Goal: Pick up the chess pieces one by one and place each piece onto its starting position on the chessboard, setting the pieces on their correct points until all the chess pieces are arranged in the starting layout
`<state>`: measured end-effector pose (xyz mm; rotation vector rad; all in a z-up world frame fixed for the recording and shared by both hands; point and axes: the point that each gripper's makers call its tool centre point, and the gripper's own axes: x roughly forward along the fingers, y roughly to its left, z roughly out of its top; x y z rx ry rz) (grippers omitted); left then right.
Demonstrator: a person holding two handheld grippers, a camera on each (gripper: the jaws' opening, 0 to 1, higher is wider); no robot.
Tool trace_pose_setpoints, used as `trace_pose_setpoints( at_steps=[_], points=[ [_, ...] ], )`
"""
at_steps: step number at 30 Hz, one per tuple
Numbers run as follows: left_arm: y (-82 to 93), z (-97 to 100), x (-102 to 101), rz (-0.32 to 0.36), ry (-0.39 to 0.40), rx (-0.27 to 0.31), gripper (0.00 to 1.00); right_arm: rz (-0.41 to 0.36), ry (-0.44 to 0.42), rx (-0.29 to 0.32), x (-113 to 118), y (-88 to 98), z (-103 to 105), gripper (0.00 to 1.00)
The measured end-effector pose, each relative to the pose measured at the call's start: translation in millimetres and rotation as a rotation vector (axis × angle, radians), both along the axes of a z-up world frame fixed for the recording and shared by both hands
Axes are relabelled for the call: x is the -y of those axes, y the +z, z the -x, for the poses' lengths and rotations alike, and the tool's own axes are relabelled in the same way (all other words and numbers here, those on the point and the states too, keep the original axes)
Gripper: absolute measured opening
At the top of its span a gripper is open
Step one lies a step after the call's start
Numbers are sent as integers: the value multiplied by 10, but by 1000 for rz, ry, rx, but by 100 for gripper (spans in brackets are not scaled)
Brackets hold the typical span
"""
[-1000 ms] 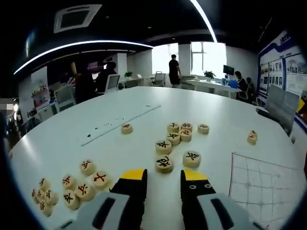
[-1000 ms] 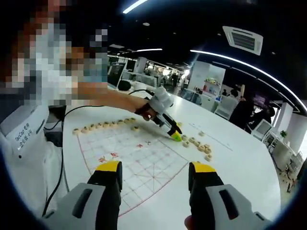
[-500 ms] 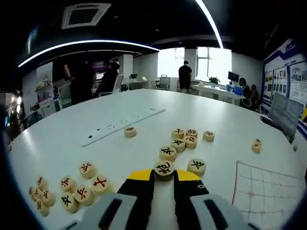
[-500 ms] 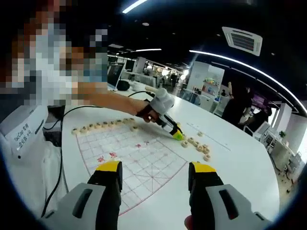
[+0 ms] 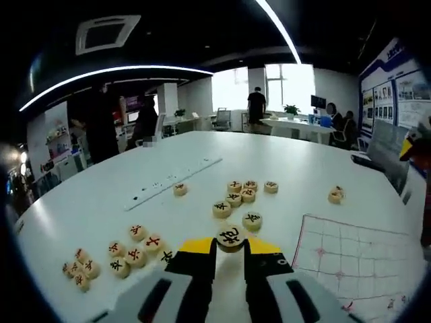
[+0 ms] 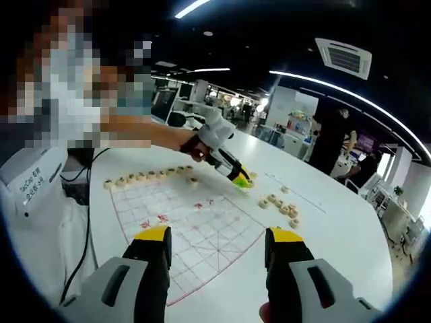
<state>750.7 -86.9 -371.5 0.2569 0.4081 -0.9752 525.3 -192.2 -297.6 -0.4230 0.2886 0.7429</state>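
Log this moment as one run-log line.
left claw: shut on black-marked piece, lifted | right claw: open, empty | chessboard: one row filled

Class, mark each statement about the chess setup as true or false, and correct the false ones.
1. The left gripper is shut on a black-marked chess piece. True.
2. The right gripper holds a piece. False: its fingers stand apart with nothing between them.
3. A row of pieces lines the far edge of the chessboard in the right gripper view. True.
4. The loose pieces lie in a bowl. False: they lie directly on the white table.
5. The board's grid lines are blue. False: they are red.
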Motion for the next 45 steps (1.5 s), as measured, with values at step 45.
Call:
trace_pose_setpoints(
  at_steps=[45],
  points=[
    [-217,2737,-836,-155,-568,-63,19,25,41,-20,-136,-98,32,57]
  ],
)
